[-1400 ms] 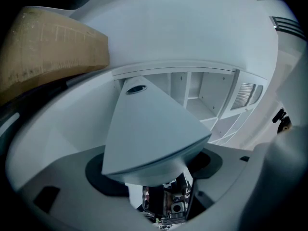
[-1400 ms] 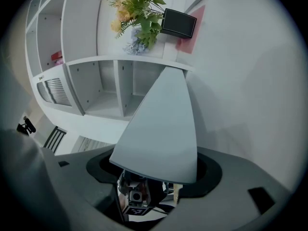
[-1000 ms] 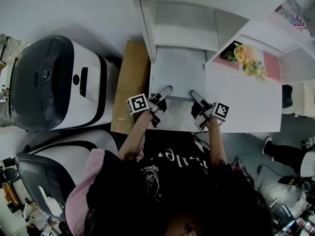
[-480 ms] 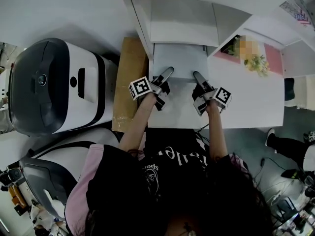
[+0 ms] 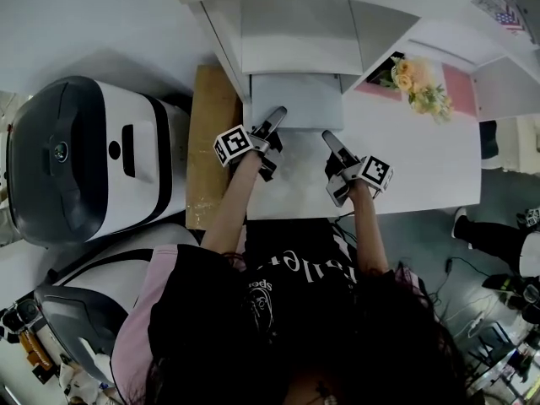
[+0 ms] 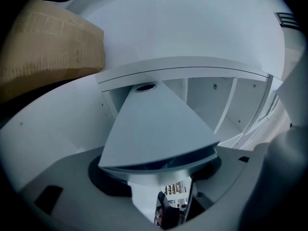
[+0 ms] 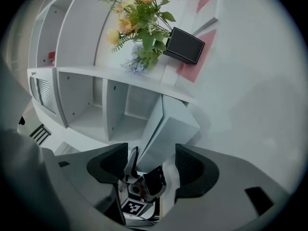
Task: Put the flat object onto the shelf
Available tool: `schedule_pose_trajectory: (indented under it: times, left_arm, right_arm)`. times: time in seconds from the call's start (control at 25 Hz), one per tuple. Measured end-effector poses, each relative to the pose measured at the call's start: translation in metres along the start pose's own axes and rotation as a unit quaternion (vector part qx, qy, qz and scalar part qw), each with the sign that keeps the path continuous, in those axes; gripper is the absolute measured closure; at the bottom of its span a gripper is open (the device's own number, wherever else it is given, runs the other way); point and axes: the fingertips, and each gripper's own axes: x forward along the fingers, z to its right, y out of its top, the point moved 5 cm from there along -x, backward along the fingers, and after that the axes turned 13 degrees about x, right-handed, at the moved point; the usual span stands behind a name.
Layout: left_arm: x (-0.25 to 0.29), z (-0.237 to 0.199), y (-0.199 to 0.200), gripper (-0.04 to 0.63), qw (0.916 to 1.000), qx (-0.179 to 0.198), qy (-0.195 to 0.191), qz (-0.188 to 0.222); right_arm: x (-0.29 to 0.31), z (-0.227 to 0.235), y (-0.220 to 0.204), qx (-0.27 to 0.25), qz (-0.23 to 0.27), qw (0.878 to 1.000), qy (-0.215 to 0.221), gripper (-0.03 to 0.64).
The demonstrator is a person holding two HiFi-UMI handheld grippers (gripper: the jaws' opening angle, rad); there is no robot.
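A flat grey box (image 5: 295, 99) lies lengthways with its far half inside the lower compartment of a white shelf unit (image 5: 222, 40). Its near half sticks out over the white desk (image 5: 422, 171). It is not clear whether the box rests on the surface or hangs just above it.

The left tool (image 5: 277, 115) has hold of the box's near left corner. In the left gripper view the box fills the whole gap between the jaws, which stand wide and have just been closing on it. The right tool (image 5: 327, 138) has the near right corner, its jaws clamped across the box's thickness and pointing slightly down. Each tool carries a cube with square markers. The person's forearms reach forward from a black shirt at the bottom of the head view.

To the right of the compartment, a bunch of yellow and peach flowers (image 5: 415, 84) sits on the desk. Beside the flowers are a small black card (image 5: 390, 64) and a pink sheet (image 5: 462, 95).

Left of the desk, a brown cardboard sheet (image 5: 207, 142) lies along its side. Further left stands a large white and dark grey appliance (image 5: 84, 154).
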Motion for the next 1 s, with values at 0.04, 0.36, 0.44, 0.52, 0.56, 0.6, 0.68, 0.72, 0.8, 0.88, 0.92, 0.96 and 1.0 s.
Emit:
schedule_pose_trajectory:
  times: [0.04, 0.36, 0.44, 0.52, 0.56, 0.6, 0.68, 0.72, 0.8, 0.88, 0.92, 0.96, 1.0]
  left_arm:
    - [0.001, -0.001, -0.001, 0.272, 1.0, -0.001, 0.0, -0.001]
    - [0.0, -0.007, -0.003, 0.27, 1.0, 0.002, 0.003, -0.006]
    - [-0.001, -0.01, -0.003, 0.262, 1.0, 0.002, 0.005, -0.006]
    - [-0.001, -0.01, -0.004, 0.252, 1.0, 0.003, 0.006, -0.005]
    - [-0.001, -0.01, -0.004, 0.247, 0.9999, 0.005, 0.009, -0.005]
    - [-0.002, -0.01, -0.004, 0.244, 0.9999, 0.008, 0.012, -0.007]
    - [-0.004, -0.011, -0.006, 0.239, 0.9995, 0.017, 0.021, -0.014]
    - [-0.006, -0.011, -0.007, 0.235, 0.9993, 0.021, 0.024, -0.018]
    - [-0.011, -0.013, -0.009, 0.23, 0.999, 0.027, 0.03, -0.022]
    - [-0.017, -0.014, -0.013, 0.225, 0.9983, 0.034, 0.038, -0.027]
    - [-0.022, -0.015, -0.015, 0.224, 0.9979, 0.039, 0.043, -0.03]
    - [-0.028, -0.016, -0.018, 0.224, 0.9974, 0.042, 0.048, -0.032]
    - [-0.033, -0.017, -0.02, 0.224, 0.9972, 0.044, 0.051, -0.033]
  right_arm:
    - [0.004, 0.0, -0.001, 0.004, -0.002, 1.0, 0.0, 0.301]
    - [0.036, 0.001, -0.012, 0.014, -0.011, 1.0, -0.021, 0.302]
    - [0.039, 0.004, -0.013, 0.008, -0.014, 0.999, -0.033, 0.302]
    - [0.039, 0.006, -0.012, 0.025, -0.007, 0.999, -0.032, 0.302]
    - [0.039, 0.006, -0.011, 0.038, -0.003, 0.999, -0.03, 0.302]
    - [0.039, 0.006, -0.01, 0.048, 0.0, 0.998, -0.029, 0.302]
    - [0.04, 0.009, -0.01, 0.055, 0.001, 0.998, -0.03, 0.302]
    - [0.041, 0.01, -0.01, 0.055, 0.001, 0.998, -0.032, 0.302]
    - [0.042, 0.012, -0.009, 0.061, 0.002, 0.998, -0.035, 0.302]
    - [0.043, 0.016, -0.008, 0.07, 0.003, 0.997, -0.037, 0.302]
    - [0.044, 0.018, -0.008, 0.075, 0.003, 0.996, -0.037, 0.302]
    - [0.044, 0.02, -0.007, 0.081, 0.004, 0.996, -0.036, 0.302]
    - [0.045, 0.021, -0.007, 0.086, 0.005, 0.996, -0.035, 0.302]
